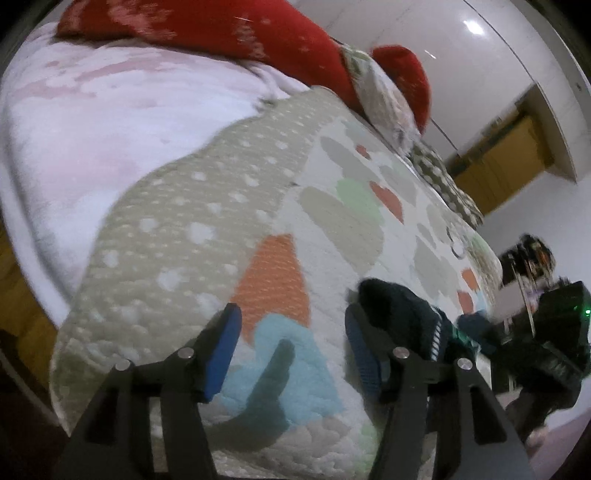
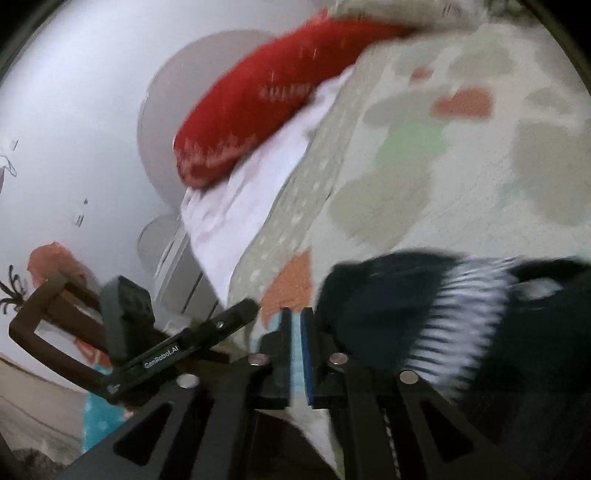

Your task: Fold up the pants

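Observation:
The dark pants (image 1: 399, 310) with a white striped band lie bunched on the patterned quilt (image 1: 332, 206). In the left wrist view they sit just right of my left gripper (image 1: 291, 332), which is open and empty with its blue pads wide apart over the quilt. In the right wrist view the pants (image 2: 424, 306) lie just right of my right gripper (image 2: 295, 332), whose blue pads stand nearly together with nothing seen between them. The left gripper's body (image 2: 177, 354) shows at the lower left of that view.
A red pillow (image 1: 221, 33) and a pale pink blanket (image 1: 92, 129) lie at the far end of the bed. The bed edge drops off on the left. A white wall (image 2: 74, 110) stands beyond. A wooden door (image 1: 506, 155) is at the far right.

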Action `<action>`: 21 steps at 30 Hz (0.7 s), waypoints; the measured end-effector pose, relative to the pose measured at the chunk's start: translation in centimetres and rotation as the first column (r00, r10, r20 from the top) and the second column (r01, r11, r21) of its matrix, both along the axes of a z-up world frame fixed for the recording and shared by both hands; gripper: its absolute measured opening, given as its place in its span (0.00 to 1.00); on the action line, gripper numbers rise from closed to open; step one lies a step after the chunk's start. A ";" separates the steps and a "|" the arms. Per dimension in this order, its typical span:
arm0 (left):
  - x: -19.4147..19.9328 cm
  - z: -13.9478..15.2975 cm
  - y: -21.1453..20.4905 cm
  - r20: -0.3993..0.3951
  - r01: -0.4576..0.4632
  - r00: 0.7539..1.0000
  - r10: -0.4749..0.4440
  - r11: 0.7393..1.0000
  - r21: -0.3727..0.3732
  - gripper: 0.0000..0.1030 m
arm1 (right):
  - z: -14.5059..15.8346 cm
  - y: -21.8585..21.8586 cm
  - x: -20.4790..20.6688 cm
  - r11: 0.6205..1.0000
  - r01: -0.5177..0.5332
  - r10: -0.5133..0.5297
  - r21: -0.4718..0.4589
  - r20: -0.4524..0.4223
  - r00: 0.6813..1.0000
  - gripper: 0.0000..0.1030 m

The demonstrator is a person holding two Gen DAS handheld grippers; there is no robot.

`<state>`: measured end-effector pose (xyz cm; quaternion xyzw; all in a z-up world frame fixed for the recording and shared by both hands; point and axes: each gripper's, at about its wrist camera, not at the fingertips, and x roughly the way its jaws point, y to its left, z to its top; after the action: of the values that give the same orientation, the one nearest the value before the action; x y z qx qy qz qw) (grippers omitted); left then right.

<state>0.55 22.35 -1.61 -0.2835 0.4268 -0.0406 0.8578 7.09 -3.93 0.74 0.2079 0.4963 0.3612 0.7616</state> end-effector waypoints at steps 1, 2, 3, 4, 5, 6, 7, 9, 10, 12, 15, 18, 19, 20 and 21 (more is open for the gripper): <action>0.2 0.1 -0.6 0.004 0.023 1.000 -0.023 1.000 0.001 0.58 | 1.0 -1.9 -0.3 0.998 0.047 -0.046 -0.035 0.045 0.998 0.37; 0.6 0.1 -1.6 0.006 0.056 0.998 -0.056 0.998 0.004 0.61 | 1.9 -4.0 -0.8 0.991 0.108 -0.101 -0.075 0.091 0.991 0.64; 1.1 0.2 -2.5 0.006 0.089 0.996 -0.089 0.996 0.012 0.62 | 2.6 -6.4 -1.4 0.976 0.184 -0.167 -0.121 0.135 0.977 0.77; 1.7 0.2 -3.8 0.003 0.136 0.991 -0.136 0.990 0.027 0.65 | 3.1 -8.5 -1.9 0.957 0.248 -0.222 -0.153 0.168 0.960 0.77; 2.1 0.3 -4.8 0.002 0.173 0.985 -0.173 0.984 0.044 0.68 | 3.4 -10.8 -2.4 0.933 0.309 -0.275 -0.182 0.192 0.942 0.77; 2.8 0.3 -6.1 0.000 0.215 0.977 -0.215 0.974 0.073 0.70 | 3.3 -13.1 -2.9 0.907 0.362 -0.322 -0.216 0.199 0.926 0.77; 3.5 0.2 -7.4 -0.005 0.247 0.969 -0.248 0.963 0.111 0.71 | 3.1 -14.6 -3.1 0.887 0.395 -0.354 -0.240 0.197 0.914 0.77; 4.8 0.0 -9.7 -0.020 0.306 0.952 -0.307 0.937 0.169 0.71 | 2.2 -17.7 -3.7 0.839 0.464 -0.427 -0.284 0.184 0.885 0.77; 5.2 -0.1 -10.5 -0.027 0.327 0.944 -0.328 0.928 0.177 0.73 | 1.7 -18.8 -3.8 0.827 0.480 -0.448 -0.293 0.174 0.877 0.77; 5.8 -0.4 -11.9 -0.041 0.362 0.932 -0.361 0.912 0.192 0.76 | 0.3 -20.1 -4.2 0.815 0.487 -0.464 -0.315 0.150 0.873 0.77; 6.3 -0.7 -13.4 -0.070 0.360 0.933 -0.354 0.895 0.264 0.65 | -1.8 -19.5 -3.6 0.824 0.450 -0.437 -0.344 0.119 0.891 0.77; 6.9 -0.9 -13.1 -0.100 0.343 0.939 -0.328 0.903 0.260 0.39 | -2.8 -18.9 -3.7 0.830 0.416 -0.397 -0.371 0.131 0.908 0.39; 7.1 -0.7 -12.9 -0.095 0.337 0.941 -0.323 0.908 0.247 0.37 | -2.8 -18.8 -3.8 0.822 0.416 -0.392 -0.389 0.144 0.909 0.24; 7.2 -0.5 -12.8 -0.091 0.331 0.944 -0.318 0.912 0.243 0.37 | -2.4 -18.9 -3.7 0.821 0.417 -0.390 -0.390 0.150 0.908 0.16; 7.4 -0.1 -12.7 -0.084 0.322 0.947 -0.311 0.914 0.245 0.37 | -2.2 -19.2 -3.9 0.826 0.423 -0.395 -0.373 0.152 0.906 0.13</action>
<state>7.92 9.62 -1.72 -0.0986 0.4871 -0.1175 0.8597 3.18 -23.14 -1.50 0.1379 0.4767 0.0881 0.8637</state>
